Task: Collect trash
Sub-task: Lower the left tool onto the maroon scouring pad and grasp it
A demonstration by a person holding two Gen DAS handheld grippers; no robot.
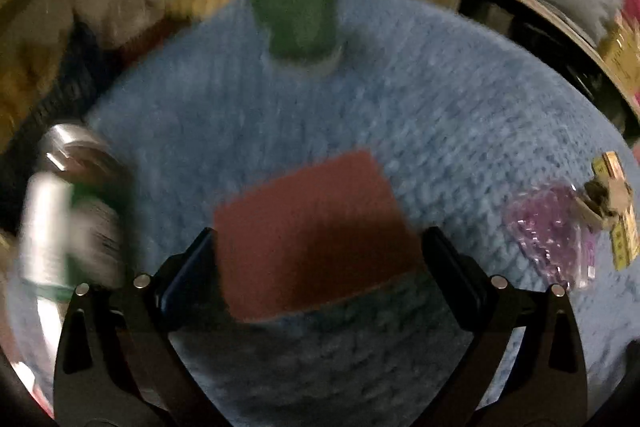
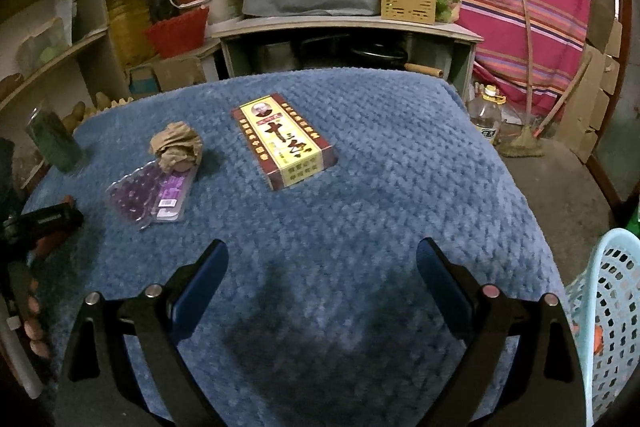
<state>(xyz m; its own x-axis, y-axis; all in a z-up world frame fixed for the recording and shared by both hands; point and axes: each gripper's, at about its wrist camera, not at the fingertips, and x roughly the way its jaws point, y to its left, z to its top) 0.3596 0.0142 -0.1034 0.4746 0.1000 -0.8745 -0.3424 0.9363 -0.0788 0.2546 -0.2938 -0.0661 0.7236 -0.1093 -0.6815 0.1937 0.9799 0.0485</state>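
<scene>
- My left gripper (image 1: 316, 247), jaws spread, straddles one red pad (image 1: 308, 231).
- My right gripper (image 2: 322, 267), spread, hangs over bare blue worktop (image 2: 400, 187) near its right edge, beside one basket (image 2: 612, 307).
- One box (image 2: 286, 139), one purple blister pack (image 2: 152, 195), one paper wad (image 2: 176, 145).

On the blanket-covered surface (image 2: 400, 155) the box (image 2: 285, 140) lies near the middle. The crumpled paper (image 2: 176, 146) sits at its 9 o'clock, touching the plastic packet (image 2: 150, 195) at the paper's 7 o'clock. A jar (image 2: 54, 141) stands at the surface's 9 o'clock edge; a basket (image 2: 608, 315) sits off its 4 o'clock corner.
</scene>
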